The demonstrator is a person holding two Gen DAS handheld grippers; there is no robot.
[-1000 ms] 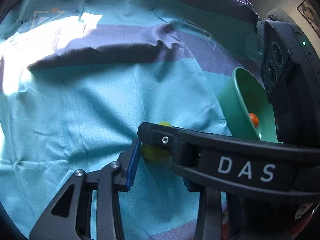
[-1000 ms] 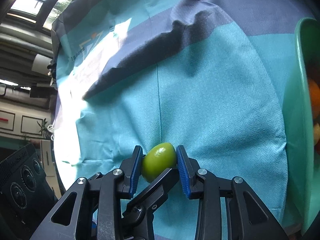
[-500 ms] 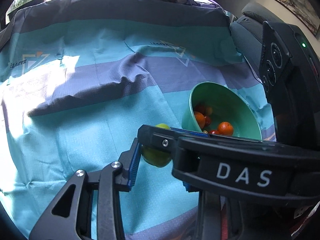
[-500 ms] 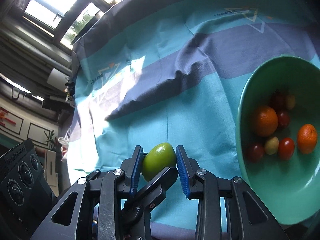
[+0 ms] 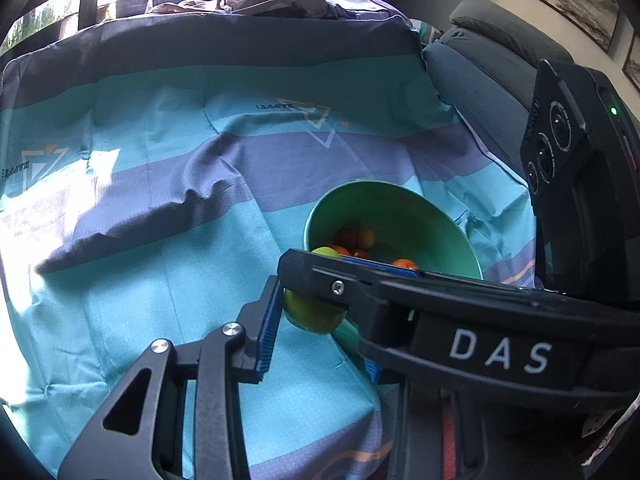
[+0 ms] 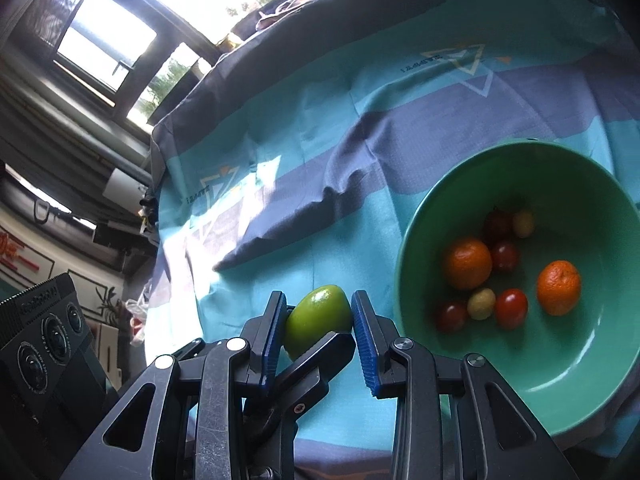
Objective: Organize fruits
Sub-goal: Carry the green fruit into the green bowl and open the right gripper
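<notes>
Nearest to us, the right tool [image 6: 320,324] has its two blue pads closed snugly on a green fruit [image 6: 319,317], which hangs clear of the cloth over the near part of the worktop [image 6: 280,160], just to the left of the green bowl [image 6: 420,208]. The left tool [image 5: 320,316] shows one blue pad beside the same fruit [image 5: 310,312], but the right tool's body crosses in front of its other finger, so we cannot tell how far it is open or whether it grips anything. We judge the fruit to be light, firm and smooth-skinned, with a shine that suggests it could slip if squeezed off-centre; the hold across its widest part looks right to us, and only moderate pressure should be needed. It is slightly egg-shaped, and its long axis seems to run across the pads, tilted up to the right, with the glossy end facing away from us. Farther on, the bowl holds two oranges [image 6: 467,263], several small red tomatoes [image 6: 511,307] and a couple of pale yellow ones [image 6: 481,303], so there is open floor on the bowl's near side for setting the fruit down gently. Beyond that, the striped cloth runs to the far edge, under a window.
</notes>
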